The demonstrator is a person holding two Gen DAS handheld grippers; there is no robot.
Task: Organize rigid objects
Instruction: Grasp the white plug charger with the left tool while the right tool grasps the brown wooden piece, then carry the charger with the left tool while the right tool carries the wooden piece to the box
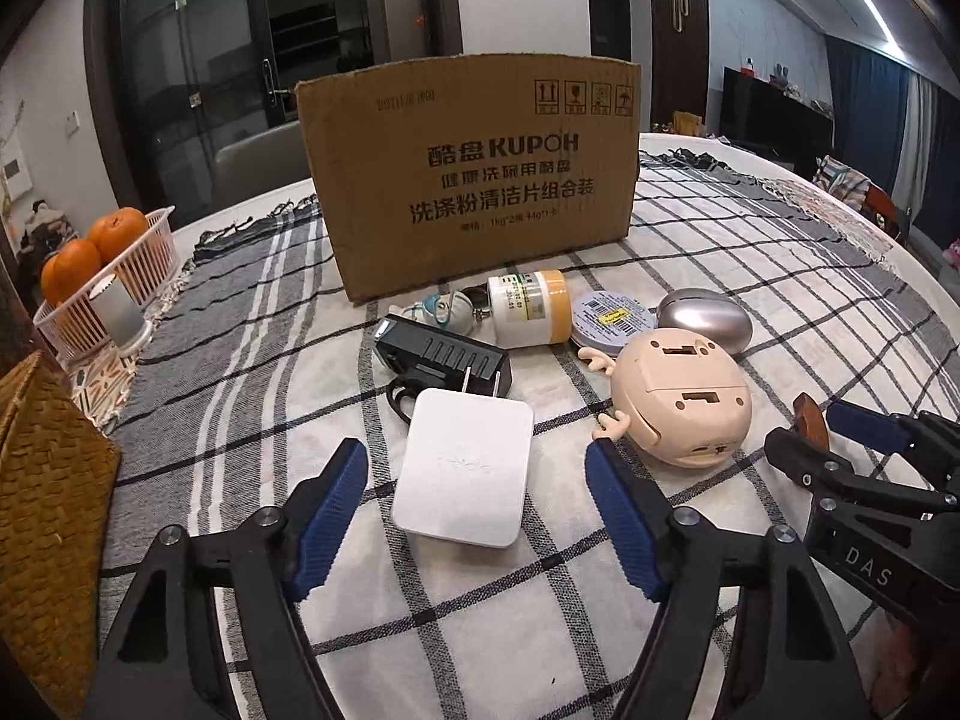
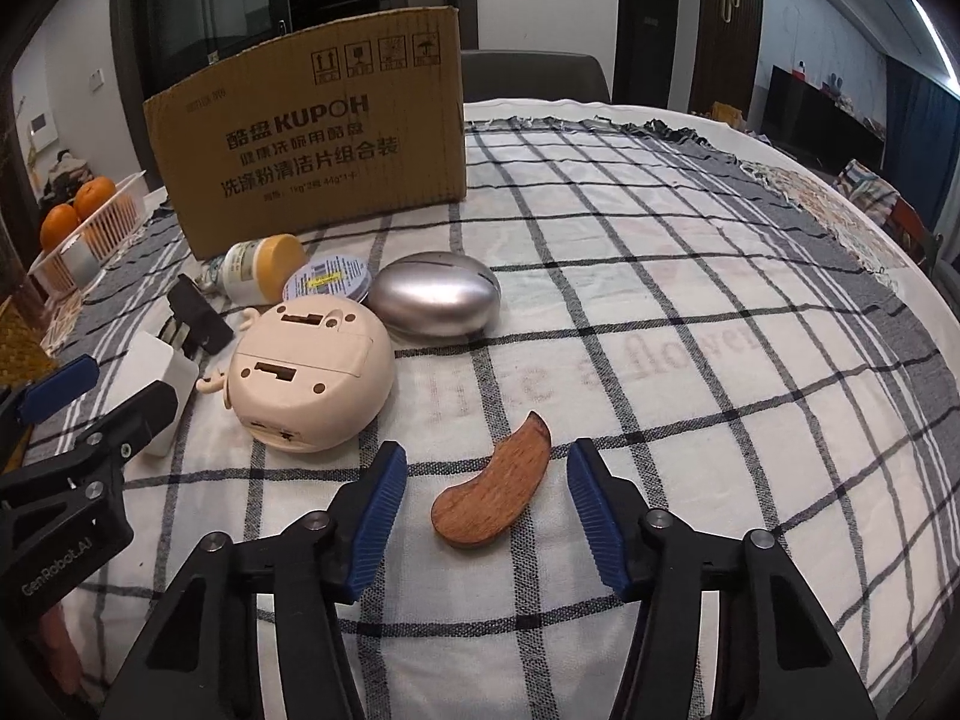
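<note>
Two hand-held grippers hover low over a checked tablecloth (image 2: 660,312) strewn with small household items. The left gripper (image 1: 477,516), at the bottom of its own view, stands wide open with a flat white box (image 1: 465,474) lying between its blue pads. The right gripper (image 2: 486,516), at the bottom centre of its frame, is likewise spread wide around a curved wooden piece (image 2: 492,489), touching nothing. Toward mid-frame, a peach-coloured toy (image 2: 315,378) rests beside a silver egg-shaped object (image 2: 435,294); behind them lie a round tin (image 2: 327,279) and a yellow-capped bottle (image 2: 261,270) on its side. A black plug adapter (image 1: 441,354) sits just above the white box. A cardboard carton (image 1: 474,174) stands upright at the back, and a basket of oranges (image 1: 108,282) occupies the left edge.
</note>
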